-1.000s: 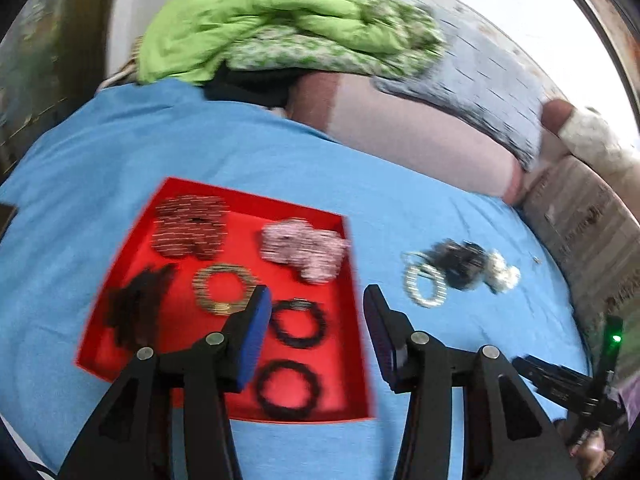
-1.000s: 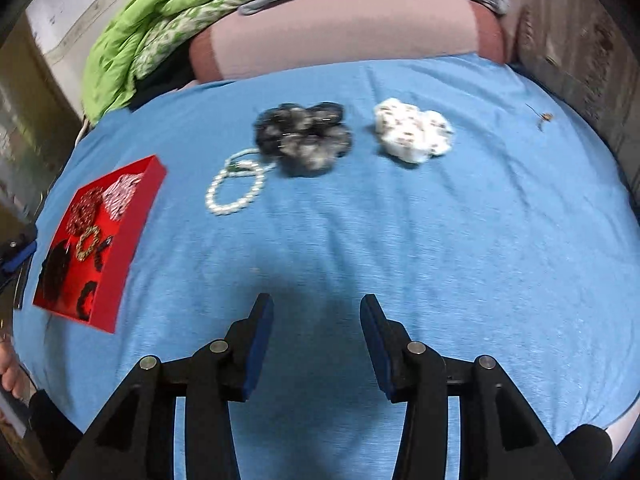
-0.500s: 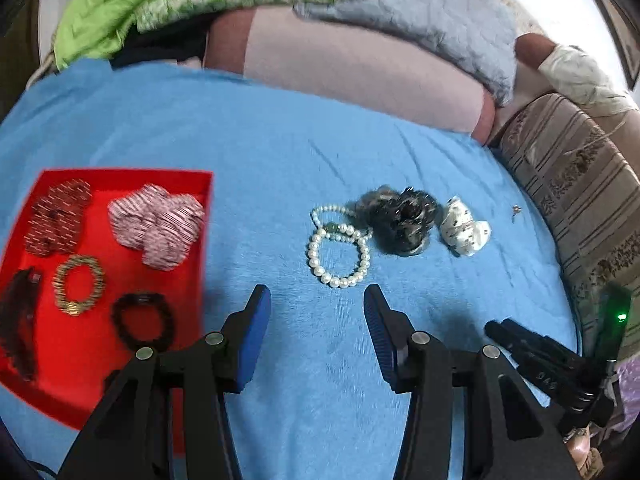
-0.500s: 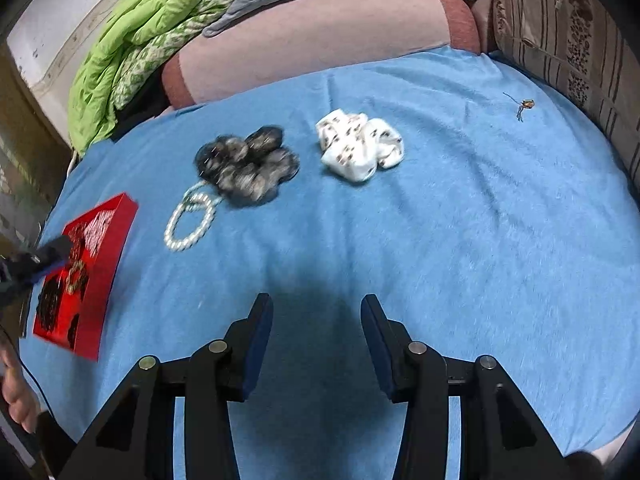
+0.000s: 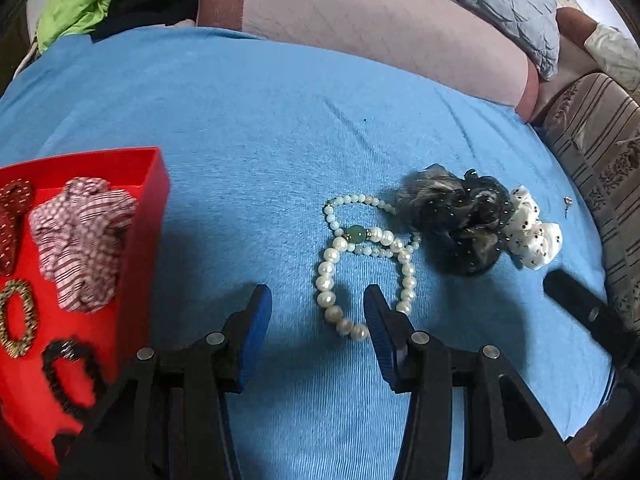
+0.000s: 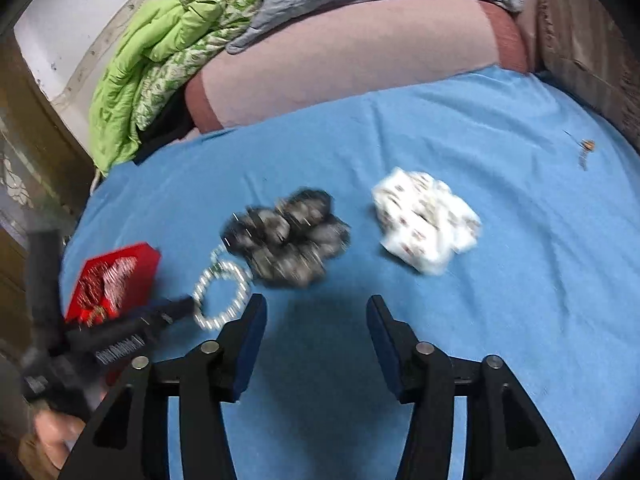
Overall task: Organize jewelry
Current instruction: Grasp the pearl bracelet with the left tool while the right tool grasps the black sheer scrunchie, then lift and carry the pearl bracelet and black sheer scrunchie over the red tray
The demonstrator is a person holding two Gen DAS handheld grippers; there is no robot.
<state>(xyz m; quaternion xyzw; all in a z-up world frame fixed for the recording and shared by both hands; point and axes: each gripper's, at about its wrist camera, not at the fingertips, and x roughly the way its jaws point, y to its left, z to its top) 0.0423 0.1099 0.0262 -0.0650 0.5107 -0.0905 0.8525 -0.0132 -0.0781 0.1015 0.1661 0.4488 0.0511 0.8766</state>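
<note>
- The left gripper (image 5: pixel 316 312) has swung from over the red tray (image 5: pixel 154 208) to the pearl bracelet (image 5: pixel 360 264) on the blue bed cover (image 5: pixel 260 120); jaws apart, nothing gripped.
- The right gripper (image 6: pixel 316 324) has just widened its jaws; empty, facing the dark scrunchie (image 6: pixel 292 236) and white scrunchie (image 6: pixel 428 220).
- Judgement: the bracelet gets picked up next; three pieces remain outside the tray.

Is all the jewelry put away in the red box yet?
Not yet. The red box already holds a striped scrunchie, a gold bracelet and a black band. The left claw is open over the pearl bracelet; nothing is gripped. The dark scrunchie, white scrunchie and pearls remain on the blue sheet.
</note>
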